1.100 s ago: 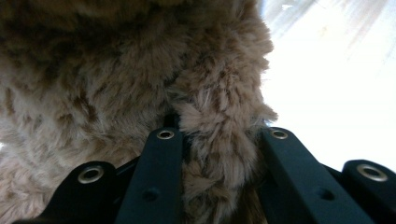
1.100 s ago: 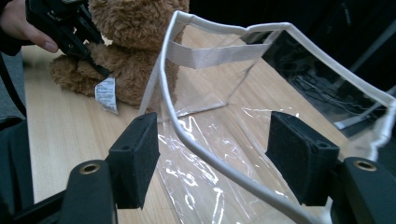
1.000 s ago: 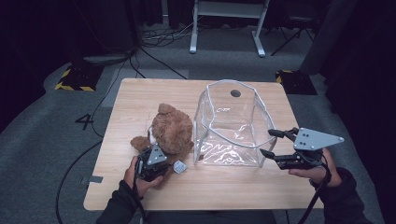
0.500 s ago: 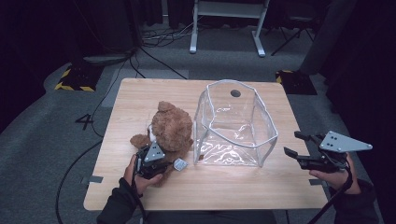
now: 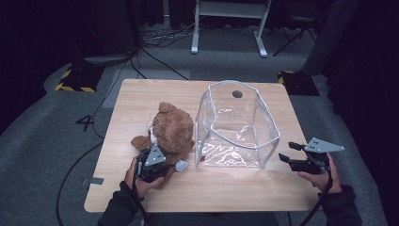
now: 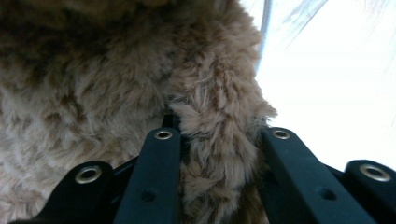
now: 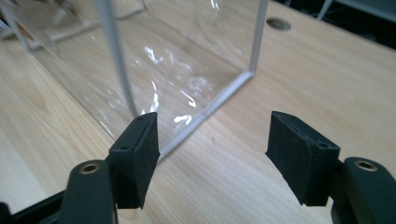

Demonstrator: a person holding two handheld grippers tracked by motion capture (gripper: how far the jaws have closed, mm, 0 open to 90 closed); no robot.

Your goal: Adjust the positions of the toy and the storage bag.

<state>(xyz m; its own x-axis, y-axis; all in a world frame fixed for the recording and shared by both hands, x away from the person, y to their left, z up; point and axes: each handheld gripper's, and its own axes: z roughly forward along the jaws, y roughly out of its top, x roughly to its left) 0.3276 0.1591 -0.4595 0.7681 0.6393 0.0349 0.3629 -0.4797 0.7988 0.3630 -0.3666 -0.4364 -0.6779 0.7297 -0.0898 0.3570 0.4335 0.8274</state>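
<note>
A brown teddy bear (image 5: 171, 129) lies on the wooden table (image 5: 141, 94), left of a clear plastic bag (image 5: 230, 150) that stands upright with its mouth open. My left gripper (image 5: 160, 153) is at the bear's near side. In the left gripper view, my left gripper (image 6: 219, 140) is shut on a tuft of the bear's fur (image 6: 93, 70). My right gripper (image 5: 286, 151) hovers low to the right of the bag, open and apart from it. In the right gripper view, my right gripper (image 7: 212, 140) faces the bag's lower corner (image 7: 243, 77) with nothing between the pads.
A small white tag (image 5: 181, 165) lies by the left gripper. The table has a round hole (image 5: 237, 93) behind the bag. On the floor beyond are a white frame stand (image 5: 228, 28), cables and yellow-black blocks (image 5: 75, 77).
The right gripper has pulled away to the right from the bag's near right corner and dropped lower. The left gripper and the bear have stayed put.
</note>
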